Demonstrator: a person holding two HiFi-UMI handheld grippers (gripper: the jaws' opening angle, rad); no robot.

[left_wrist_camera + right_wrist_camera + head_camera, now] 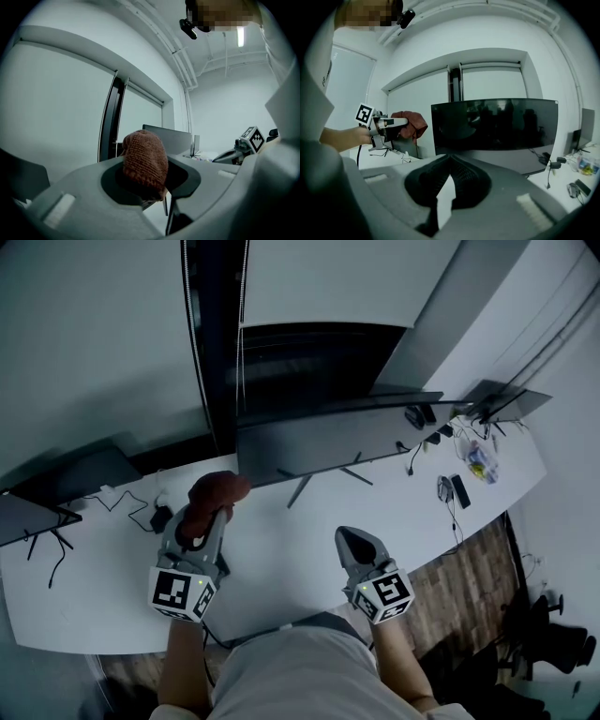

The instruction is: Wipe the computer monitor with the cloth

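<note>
A wide dark monitor (328, 432) stands on the white desk (281, 549), its screen off; the right gripper view shows the monitor (497, 124) face on. My left gripper (208, 517) is shut on a rust-brown knitted cloth (214, 493), bunched at its tips just left of the monitor's left edge. In the left gripper view the cloth (145, 161) fills the jaws, with the monitor (168, 138) behind it. My right gripper (354, 542) hovers over the desk in front of the monitor, shut and empty; its tips (449, 159) meet. The left gripper (391, 123) with the cloth (411, 123) shows there too.
Cables and a small adapter (161, 517) lie on the desk at the left. A second dark screen (28, 517) sits far left, another monitor (511, 399) far right. A phone (460, 489), mouse (444, 487) and small items lie at the right end.
</note>
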